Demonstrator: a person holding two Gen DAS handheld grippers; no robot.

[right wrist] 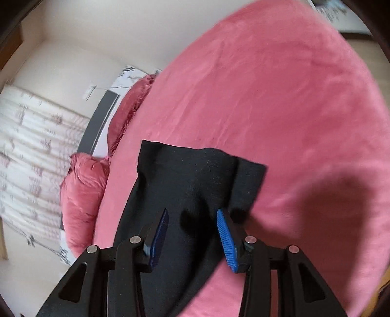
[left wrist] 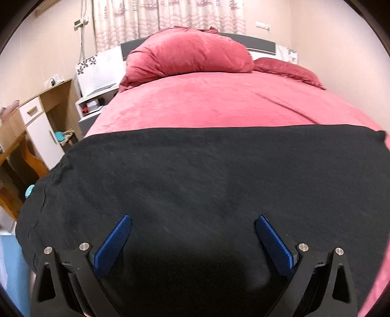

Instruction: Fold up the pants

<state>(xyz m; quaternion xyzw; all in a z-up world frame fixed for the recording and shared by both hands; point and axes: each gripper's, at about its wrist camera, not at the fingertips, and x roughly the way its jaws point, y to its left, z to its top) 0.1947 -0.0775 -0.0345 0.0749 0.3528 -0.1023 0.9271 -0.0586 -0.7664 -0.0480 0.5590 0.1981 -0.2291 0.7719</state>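
Observation:
The black pants [left wrist: 195, 170] lie flat across the near end of the pink bed [left wrist: 207, 104], one long straight edge facing the pillows. My left gripper [left wrist: 193, 220] hovers just over the middle of the cloth, its blue pads [left wrist: 114, 241] wide apart with nothing pinched. In the right wrist view, a narrower end of the pants [right wrist: 195, 175] lies on the bed cover [right wrist: 280, 97] with its corners slightly raised. My right gripper [right wrist: 192, 214] is open above that cloth. The fabric passes under and between its blue pads [right wrist: 226, 239], which do not press on it.
A bunched pink duvet [left wrist: 190, 53] and a pillow [right wrist: 82, 190] lie at the grey headboard [left wrist: 256, 41]. Left of the bed stand a white nightstand [left wrist: 95, 104] and a wooden desk cabinet [left wrist: 41, 122]. Patterned curtains [left wrist: 170, 17] hang behind.

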